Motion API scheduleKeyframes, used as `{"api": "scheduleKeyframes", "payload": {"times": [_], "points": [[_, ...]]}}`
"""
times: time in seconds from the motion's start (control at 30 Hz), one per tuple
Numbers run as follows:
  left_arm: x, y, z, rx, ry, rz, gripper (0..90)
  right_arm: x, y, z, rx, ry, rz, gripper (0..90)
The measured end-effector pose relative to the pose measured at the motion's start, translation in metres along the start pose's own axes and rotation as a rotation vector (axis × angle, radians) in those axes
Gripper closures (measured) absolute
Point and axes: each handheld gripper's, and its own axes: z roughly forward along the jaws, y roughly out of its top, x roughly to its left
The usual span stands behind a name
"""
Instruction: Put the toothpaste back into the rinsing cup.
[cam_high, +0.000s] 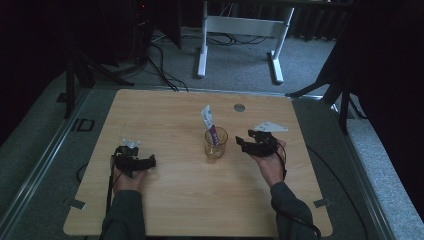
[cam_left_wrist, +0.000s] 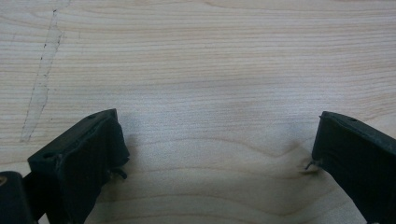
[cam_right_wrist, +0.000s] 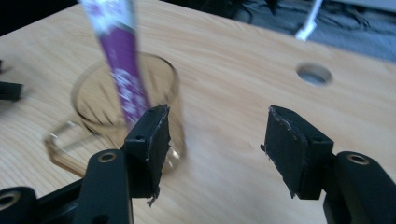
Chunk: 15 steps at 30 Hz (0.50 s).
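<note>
A purple-and-white paper sachet (cam_high: 210, 126) is standing tilted inside the clear glass mug (cam_high: 216, 145) near the middle of the light wooden table (cam_high: 175, 200), so the placing looks done. The right gripper (cam_high: 246, 141) is spreading empty beside the mug; the left gripper (cam_high: 150, 161) is resting spread near the left edge.

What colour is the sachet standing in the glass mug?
Purple with white patterning, white at its top end; the sachet shows best in the right gripper view.
</note>
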Motion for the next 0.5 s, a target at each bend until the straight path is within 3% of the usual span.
{"api": "scheduleKeyframes", "payload": {"times": [0.1, 0.5], "points": [[0.0, 0.0, 0.0, 0.0, 0.0, 0.0, 1.4, -0.01, -0.012, -0.006, 0.01, -0.014, 0.05, 39.8], [0.0, 0.0, 0.0, -0.001, 0.0, 0.0, 1.4, -0.038, -0.06, -0.035, 0.052, -0.043, 0.165, 39.0]]}}
